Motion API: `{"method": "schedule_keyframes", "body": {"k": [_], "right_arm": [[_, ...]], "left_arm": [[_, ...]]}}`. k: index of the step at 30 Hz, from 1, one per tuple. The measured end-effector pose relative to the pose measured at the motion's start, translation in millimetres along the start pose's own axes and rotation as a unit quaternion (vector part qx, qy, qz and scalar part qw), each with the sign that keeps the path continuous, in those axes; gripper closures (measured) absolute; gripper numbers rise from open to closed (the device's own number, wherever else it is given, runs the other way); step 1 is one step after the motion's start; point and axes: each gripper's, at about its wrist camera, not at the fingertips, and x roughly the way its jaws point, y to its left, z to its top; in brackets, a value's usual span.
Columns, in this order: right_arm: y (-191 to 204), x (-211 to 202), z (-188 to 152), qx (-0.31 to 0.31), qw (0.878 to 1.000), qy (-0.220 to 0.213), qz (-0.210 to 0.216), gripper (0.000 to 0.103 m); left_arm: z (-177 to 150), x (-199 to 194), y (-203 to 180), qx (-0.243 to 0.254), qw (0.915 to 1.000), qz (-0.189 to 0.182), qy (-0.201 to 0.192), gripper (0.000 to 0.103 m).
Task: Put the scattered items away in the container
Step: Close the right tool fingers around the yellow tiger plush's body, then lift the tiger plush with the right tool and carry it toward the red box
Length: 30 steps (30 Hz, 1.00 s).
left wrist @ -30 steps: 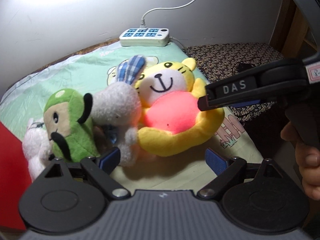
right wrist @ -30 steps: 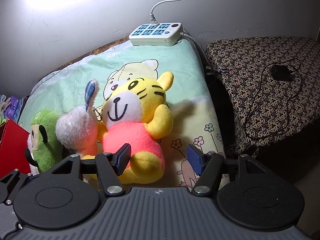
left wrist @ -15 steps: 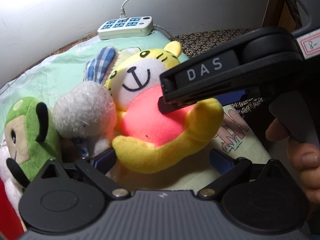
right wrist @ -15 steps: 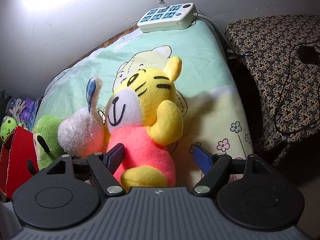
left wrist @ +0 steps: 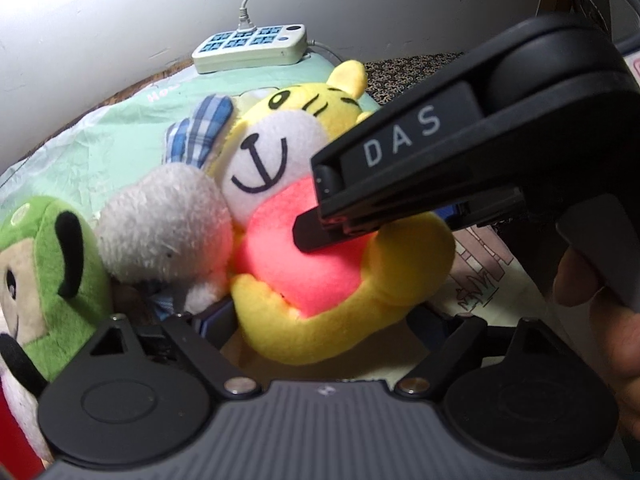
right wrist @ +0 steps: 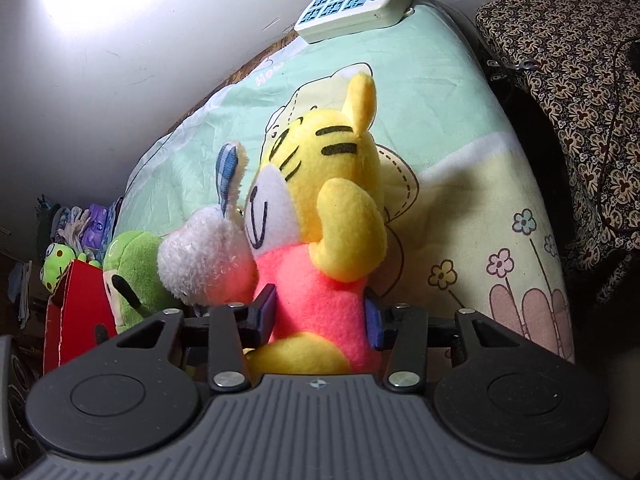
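1. The yellow tiger plush (right wrist: 320, 216) with a pink belly lies on a bed covered by a green cartoon sheet (right wrist: 400, 80); its face is turned toward the left of both views

2. The right hand-held gripper (right wrist: 320, 316) has its blue pads (right wrist: 267, 312) against both sides of the tiger's pink body, squeezing the fabric, and its jaws are closing on the toy

3. In the left wrist view that same gripper (left wrist: 316, 236) comes in from the right as a black arm marked "DAS", its tip pressed into the pink belly, with the person's hand (left wrist: 600, 320) on the handle at the right edge

4. The left hand-held gripper (left wrist: 320, 320) is spread around the tiger's lower yellow limb (left wrist: 304, 340), which lies between the jaws; the jaws are closing, and the pads do not look pressed onto the plush, though they are mostly hidden behind it

5. A white fuzzy plush (left wrist: 164, 220) with a blue checked ear (left wrist: 200, 132) leans against the tiger's left side, touching it

6. A green plush (left wrist: 44, 264) with black markings sits just beside the white one, further left

7. A red box (right wrist: 76, 312) stands at the left edge of the right wrist view, just beside the green plush

8. A white power strip (right wrist: 352, 4) with blue sockets rests at the far end of the bed against the wall, well apart from the toys

9. A dark floral-patterned cover (right wrist: 580, 60) lies to the right of the bed
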Motion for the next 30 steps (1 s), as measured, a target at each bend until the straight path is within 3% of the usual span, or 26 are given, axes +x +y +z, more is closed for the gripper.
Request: {"method": "schedule_keyframes", "body": {"k": [17, 21, 30], "right_arm": [[4, -41, -54, 0.005, 0.998, 0.04, -0.04, 0.059], [7, -46, -68, -0.002, 0.998, 0.05, -0.041, 0.058], [-2, -35, -64, 0.011, 0.998, 0.028, -0.051, 0.043]], "left_arm": [[-55, -64, -25, 0.069, 0.9944, -0.079, 0.005, 0.023], [-73, -69, -25, 0.081, 0.9939, -0.074, 0.012, 0.02], [-75, -49, -17, 0.064, 0.9964, -0.056, 0.006, 0.007]]}}
